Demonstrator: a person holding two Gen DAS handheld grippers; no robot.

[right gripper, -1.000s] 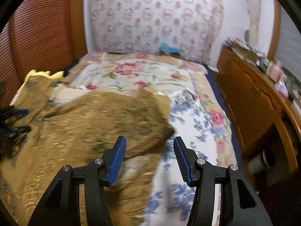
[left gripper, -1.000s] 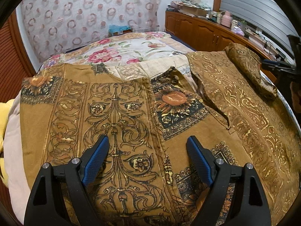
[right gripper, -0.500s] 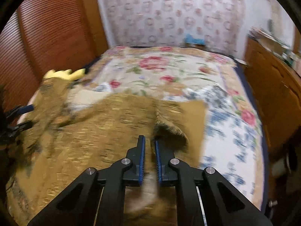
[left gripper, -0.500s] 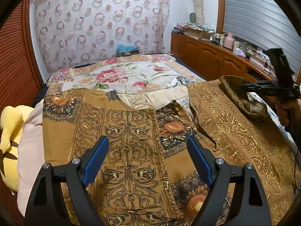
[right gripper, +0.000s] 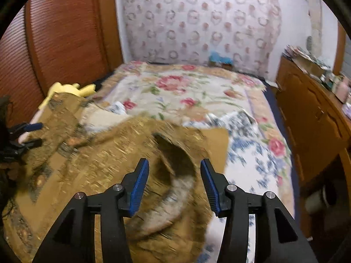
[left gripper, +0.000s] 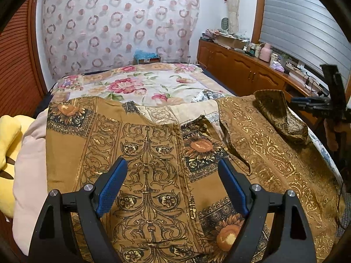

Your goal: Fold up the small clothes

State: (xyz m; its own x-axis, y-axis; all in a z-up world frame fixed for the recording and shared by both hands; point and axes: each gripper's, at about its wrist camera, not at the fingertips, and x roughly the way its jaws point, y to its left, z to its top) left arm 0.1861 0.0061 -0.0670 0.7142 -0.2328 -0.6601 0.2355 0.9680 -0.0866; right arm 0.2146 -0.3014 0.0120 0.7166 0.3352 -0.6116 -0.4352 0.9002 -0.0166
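Observation:
A brown and gold patterned garment (left gripper: pixel 153 153) lies spread on the bed (left gripper: pixel 136 85). Its right sleeve (left gripper: pixel 278 118) is folded inward onto the body and lies loose. My left gripper (left gripper: pixel 171 184) is open and empty, hovering over the garment's lower middle. My right gripper (right gripper: pixel 174 180) is open, just above the folded sleeve (right gripper: pixel 175 171), which lies between the fingers without being held. The right gripper also shows in the left wrist view (left gripper: pixel 307 103) at the far right, beside the sleeve.
A yellow plush toy (left gripper: pixel 8 144) and a pale pillow (left gripper: pixel 28 164) lie at the bed's left edge. A wooden cabinet (left gripper: pixel 241 70) with clutter on top runs along the right. A louvred wooden wall (right gripper: pixel 54 37) stands on the left.
My right gripper closed on the sleeve, carried it inward over the garment, then opened and let it drop. My left gripper rose and pulled back, staying open.

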